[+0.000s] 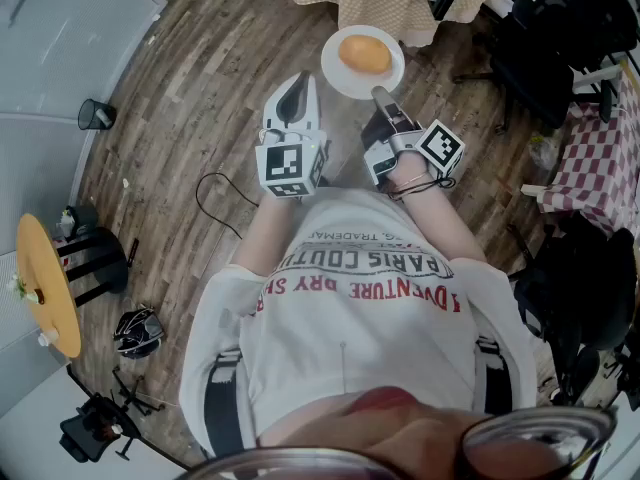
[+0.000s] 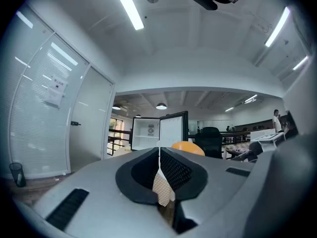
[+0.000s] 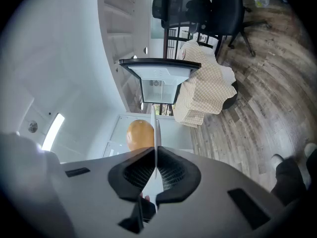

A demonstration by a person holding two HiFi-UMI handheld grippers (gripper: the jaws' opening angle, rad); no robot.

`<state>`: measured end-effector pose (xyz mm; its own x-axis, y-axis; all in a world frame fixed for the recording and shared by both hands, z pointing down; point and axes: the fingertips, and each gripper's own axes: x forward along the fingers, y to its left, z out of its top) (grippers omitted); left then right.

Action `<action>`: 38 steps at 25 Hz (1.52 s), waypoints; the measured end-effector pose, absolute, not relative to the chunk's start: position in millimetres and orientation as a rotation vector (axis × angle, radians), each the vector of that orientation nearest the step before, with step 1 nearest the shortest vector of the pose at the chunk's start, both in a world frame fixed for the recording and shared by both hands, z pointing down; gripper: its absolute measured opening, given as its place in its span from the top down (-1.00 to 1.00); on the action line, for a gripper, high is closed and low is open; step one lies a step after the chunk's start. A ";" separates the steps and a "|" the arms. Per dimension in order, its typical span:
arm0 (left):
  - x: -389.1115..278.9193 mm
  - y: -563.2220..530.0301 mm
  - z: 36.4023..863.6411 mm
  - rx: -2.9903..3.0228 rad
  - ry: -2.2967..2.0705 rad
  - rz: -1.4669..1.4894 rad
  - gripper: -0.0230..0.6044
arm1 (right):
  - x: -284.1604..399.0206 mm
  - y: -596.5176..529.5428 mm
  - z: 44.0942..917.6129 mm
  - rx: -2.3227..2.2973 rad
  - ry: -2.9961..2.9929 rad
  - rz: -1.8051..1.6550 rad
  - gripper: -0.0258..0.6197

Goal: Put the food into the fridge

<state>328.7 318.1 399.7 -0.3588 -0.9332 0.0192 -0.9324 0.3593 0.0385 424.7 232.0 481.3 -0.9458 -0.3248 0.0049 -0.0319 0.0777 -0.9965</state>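
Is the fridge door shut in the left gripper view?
No, the fridge has its door swung open, showing the white interior.

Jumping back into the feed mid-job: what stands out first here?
A white plate carrying a round orange food item sits out in front of the person's chest, over the wood floor. The left gripper and the right gripper both appear shut on its near rim. Ahead stands a small white fridge with its door open, beside a table draped in a checked cloth.
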 end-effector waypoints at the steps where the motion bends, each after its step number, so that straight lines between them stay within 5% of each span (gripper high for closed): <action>1: 328.6 317.7 399.5 1.759 -2.557 -0.031 0.84 | 424.5 231.7 481.3 -0.362 2.132 -1.963 0.81; 21: 314.5 315.1 416.7 1.727 -2.535 0.016 0.84 | 410.2 223.8 493.9 -0.366 2.152 -1.989 0.81; 38: 94.9 247.1 416.0 1.780 -2.452 -0.012 0.84 | 214.1 157.0 496.5 -0.462 2.051 -2.018 0.81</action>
<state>94.9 247.1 416.0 -0.3057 -0.9483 0.0857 -0.9474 0.3119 0.0719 214.1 157.0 496.5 -0.9245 -0.3767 0.0580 -0.0642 0.0038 -0.9979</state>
